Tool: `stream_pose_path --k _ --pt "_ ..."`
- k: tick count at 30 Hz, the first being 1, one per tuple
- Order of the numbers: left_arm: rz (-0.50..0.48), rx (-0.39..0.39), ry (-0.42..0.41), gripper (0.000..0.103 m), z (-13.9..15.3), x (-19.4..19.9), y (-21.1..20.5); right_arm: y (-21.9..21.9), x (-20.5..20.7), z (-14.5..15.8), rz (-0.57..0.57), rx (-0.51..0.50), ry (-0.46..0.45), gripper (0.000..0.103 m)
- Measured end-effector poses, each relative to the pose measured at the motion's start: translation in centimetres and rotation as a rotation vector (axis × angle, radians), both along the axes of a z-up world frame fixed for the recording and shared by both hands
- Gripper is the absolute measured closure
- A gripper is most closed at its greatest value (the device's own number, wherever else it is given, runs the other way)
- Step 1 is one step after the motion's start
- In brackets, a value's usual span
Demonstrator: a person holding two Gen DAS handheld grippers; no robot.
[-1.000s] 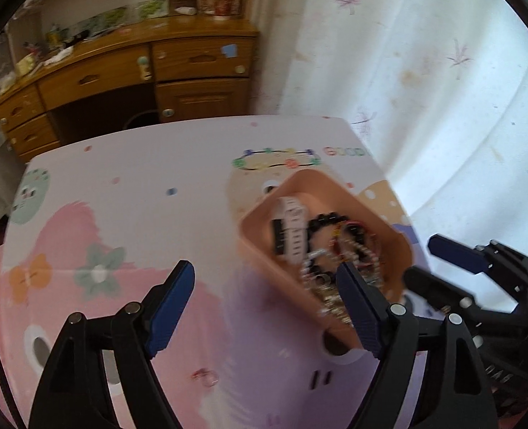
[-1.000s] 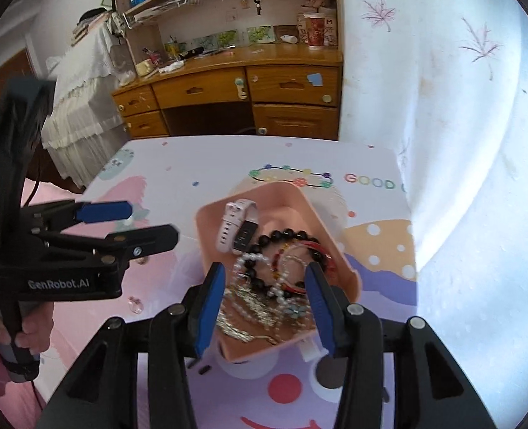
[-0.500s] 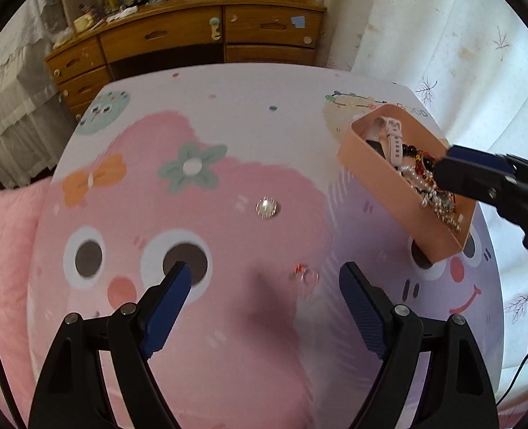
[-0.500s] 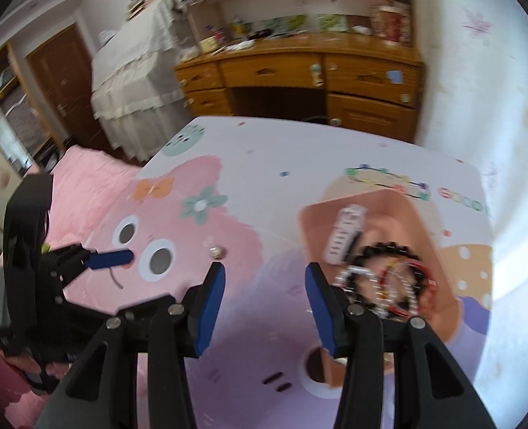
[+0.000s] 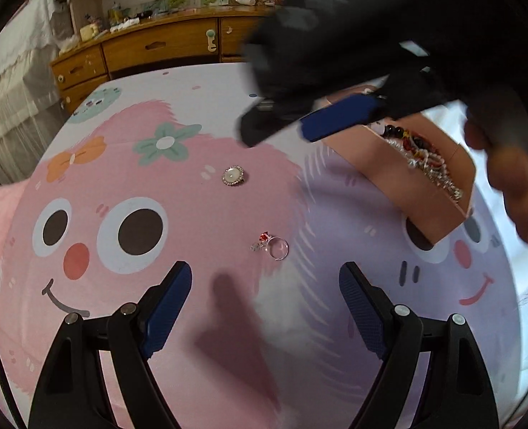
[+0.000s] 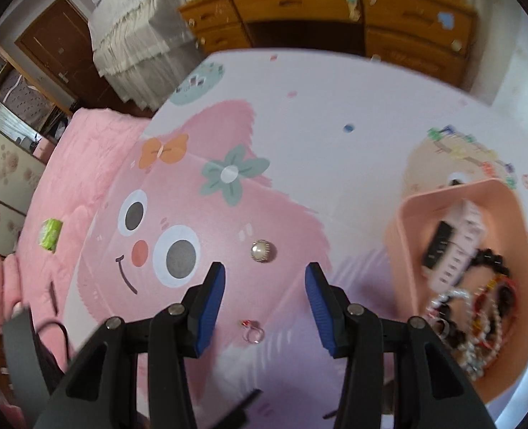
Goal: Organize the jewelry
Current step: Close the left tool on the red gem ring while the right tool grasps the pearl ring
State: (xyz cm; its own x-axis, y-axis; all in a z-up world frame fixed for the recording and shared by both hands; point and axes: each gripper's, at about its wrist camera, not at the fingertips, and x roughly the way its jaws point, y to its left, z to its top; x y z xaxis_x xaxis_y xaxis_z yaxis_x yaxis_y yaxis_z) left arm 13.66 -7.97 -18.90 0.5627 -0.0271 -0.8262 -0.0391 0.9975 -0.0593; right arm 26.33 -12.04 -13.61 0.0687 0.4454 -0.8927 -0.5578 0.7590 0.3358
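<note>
While poised over the cartoon-print mat, left gripper spread wide, nothing between the blue pads. Ring with a red stone just above the gap, centre of the left view, flat on the pink patch. Round pearl brooch higher up, well apart from the ring. Peach tray at right, heaped with beads and chains. Right gripper blurred across the upper right, a hand behind it at the right edge.

In the right view, right gripper half parted and empty. Brooch just above the gap; ring below it, between the arms. Tray at right edge, a watch and bracelets inside. Desk along the top.
</note>
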Motion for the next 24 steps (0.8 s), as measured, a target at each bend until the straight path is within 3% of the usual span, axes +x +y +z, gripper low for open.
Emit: stream_pose_path --k 4,10,13,15,22,24 --pt "0.049 0.062 0.007 0.02 -0.8 0.8 -1.2 1.1 1.5 -1.1 0.003 -0.027 0.088 0.057" --pt "0.13 -0.003 0.031 0.031 -1.5 1.9 -1.4 3.2 2.4 -1.7 0.077 -0.117 0.104 0.057" --pt "0.151 0.034 0.018 0.035 -1.7 2.3 -1.3 3.9 2.4 -2.3 0.125 -0.178 0.104 0.069" --pt "0.152 0.039 0.002 0.036 -1.7 2.3 -1.4 4.0 2.3 -2.6 0.151 -0.19 0.111 0.071" --pt "0.148 0.046 -0.023 0.059 -1.5 1.9 -2.6 4.2 2.5 -3.0 0.193 -0.193 0.113 0.073" --pt "0.143 0.047 -0.027 0.061 -1.5 2.0 -2.7 4.3 2.6 -3.2 0.196 -0.193 0.119 0.073"
